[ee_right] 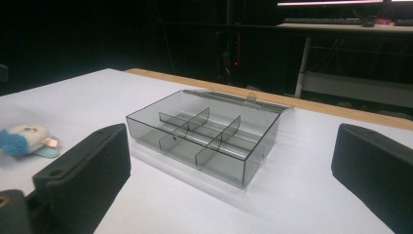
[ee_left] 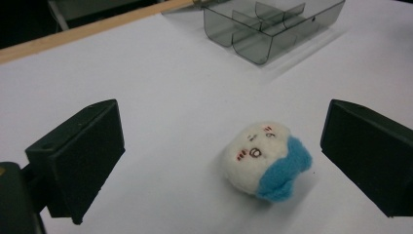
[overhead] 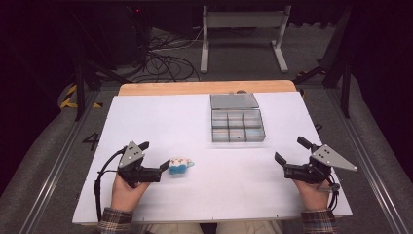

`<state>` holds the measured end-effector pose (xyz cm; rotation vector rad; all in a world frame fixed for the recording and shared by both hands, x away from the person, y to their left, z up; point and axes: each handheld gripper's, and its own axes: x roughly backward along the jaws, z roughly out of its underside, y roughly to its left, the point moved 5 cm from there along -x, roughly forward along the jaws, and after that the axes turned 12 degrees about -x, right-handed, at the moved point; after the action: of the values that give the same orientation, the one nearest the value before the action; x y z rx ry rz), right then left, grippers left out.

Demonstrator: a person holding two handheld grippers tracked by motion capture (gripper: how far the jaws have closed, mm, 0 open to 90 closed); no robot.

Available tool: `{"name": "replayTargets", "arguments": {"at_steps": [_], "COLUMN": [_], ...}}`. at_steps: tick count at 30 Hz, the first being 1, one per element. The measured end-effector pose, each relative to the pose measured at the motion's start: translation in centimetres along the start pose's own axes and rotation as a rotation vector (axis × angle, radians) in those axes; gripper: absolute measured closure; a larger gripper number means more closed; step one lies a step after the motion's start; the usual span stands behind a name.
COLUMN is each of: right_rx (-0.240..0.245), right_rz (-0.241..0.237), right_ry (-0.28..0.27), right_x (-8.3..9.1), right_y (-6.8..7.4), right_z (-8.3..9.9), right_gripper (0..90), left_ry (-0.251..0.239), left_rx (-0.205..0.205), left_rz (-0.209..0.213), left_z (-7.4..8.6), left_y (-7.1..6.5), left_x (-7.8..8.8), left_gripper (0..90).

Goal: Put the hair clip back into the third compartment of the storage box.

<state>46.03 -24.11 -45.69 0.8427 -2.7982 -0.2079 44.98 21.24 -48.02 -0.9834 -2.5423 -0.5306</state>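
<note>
Left gripper point(overhead: 153, 157) sits low over the white worktop point(overhead: 146, 122), fingers point(ee_left: 78, 161) spread wide, nothing pinched. Right there between them, nearer the right-hand finger in the left gripper view, lies the small plush toy point(ee_left: 263, 163): cream face with stitched red marks, blue fuzzy patch on the side turned toward that finger. It rests on the worktop, touching neither finger as far as that view tells. From the high view the toy point(overhead: 180, 165) lies just off the tip of the left gripper's near finger, on the side toward the right gripper.

Over to the right gripper point(overhead: 290, 151), held at the other side of the worktop, well apart from the toy. Its fingers point(ee_right: 83, 180) are spread too, with nothing between them but bare worktop. Straight ahead of those fingers, and beyond them, stands the smoky clear compartment box point(ee_right: 204, 136), lid folded back flat behind it, its dividers plain to see. In the right gripper view the toy point(ee_right: 27, 139) lies off beyond the left-hand finger, well to the side of the box. Seen from the left gripper, the box point(ee_left: 272, 24) stands far ahead of the fingers, toward the right-hand one.
</note>
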Motion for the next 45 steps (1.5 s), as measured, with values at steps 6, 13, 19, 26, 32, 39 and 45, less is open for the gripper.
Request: {"name": "replayTargets", "arguments": {"at_steps": [6, 13, 19, 26, 32, 39, 45], "right_rx": [-0.008, -0.003, -0.003, 0.001, 0.007, 0.021, 0.041], "right_rz": [0.002, -0.005, -0.010, -0.017, -0.026, -0.037, -0.053], "right_ry": [0.016, 0.025, 0.031, 0.046, 0.055, 0.080, 0.092], "right_x": [-0.2, -0.4, -0.5, -0.7, -0.9, -1.3, -1.7], "right_y": [0.0, 0.3, 0.3, 0.5, 0.8, 1.1, 1.7], "right_z": [0.2, 0.3, 0.4, 0.5, 0.6, 0.9, 1.1], "right_gripper": [1.0, 1.0, 1.0, 1.0, 1.0, 1.0, 5.1], "left_ry": [0.053, 0.104, 0.149, 0.189, 0.222, 0.268, 0.253], "left_rx": [-0.009, -0.008, -0.006, -0.027, -0.036, -0.030, -0.045], "left_rz": [0.044, 0.068, 0.100, 0.118, 0.133, 0.132, 0.123], "left_z": [0.2, 0.6, 0.9, 1.1, 1.2, 1.5, 1.1], "left_y": [-0.8, -1.4, -2.1, -2.6, -3.2, -3.6, -3.9], "left_x": [-1.2, -2.3, -3.2, -4.2, -5.0, -5.6, -5.5], "left_gripper": [2.9, 3.9, 4.9, 8.3, 10.8, 28.0, 33.0]}}
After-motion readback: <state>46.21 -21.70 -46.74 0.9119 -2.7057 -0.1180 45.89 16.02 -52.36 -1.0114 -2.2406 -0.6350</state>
